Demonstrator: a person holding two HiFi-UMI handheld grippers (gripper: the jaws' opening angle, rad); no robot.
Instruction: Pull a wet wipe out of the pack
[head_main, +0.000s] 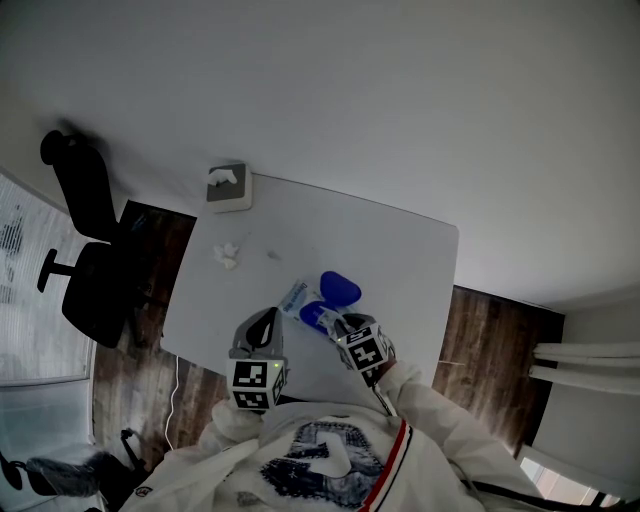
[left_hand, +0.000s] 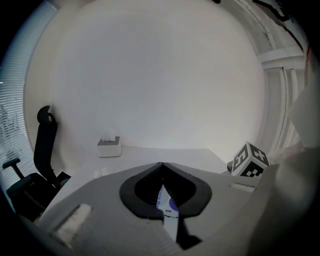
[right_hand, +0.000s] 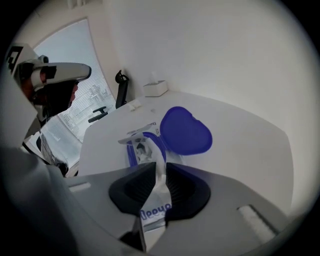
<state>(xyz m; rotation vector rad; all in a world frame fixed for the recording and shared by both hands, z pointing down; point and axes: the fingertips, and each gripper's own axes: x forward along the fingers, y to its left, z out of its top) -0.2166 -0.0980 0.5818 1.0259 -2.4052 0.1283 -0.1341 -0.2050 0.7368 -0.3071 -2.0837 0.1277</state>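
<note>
Fingers of the left gripper (left_hand: 161, 165) clamp the pack (head_main: 297, 297) on the tabletop (head_main: 400, 260). Those of the right gripper (right_hand: 160, 165) pinch a wet wipe (right_hand: 159, 172) by the open lid (right_hand: 185, 131).

White top (head_main: 330, 465), dark blue print across the chest, red and dark stripe down one front edge. White sleeves (head_main: 440, 420), loose and creased. Left gripper (head_main: 268, 318): pale grey shell, black lining round ribbed jaws, white cube (head_main: 258, 385) with black square markers behind. Right gripper (head_main: 332, 322): same grey and black build, same sort of marker cube (head_main: 366, 349). Pale rough strips (left_hand: 75, 220) set into each grey shell.
</note>
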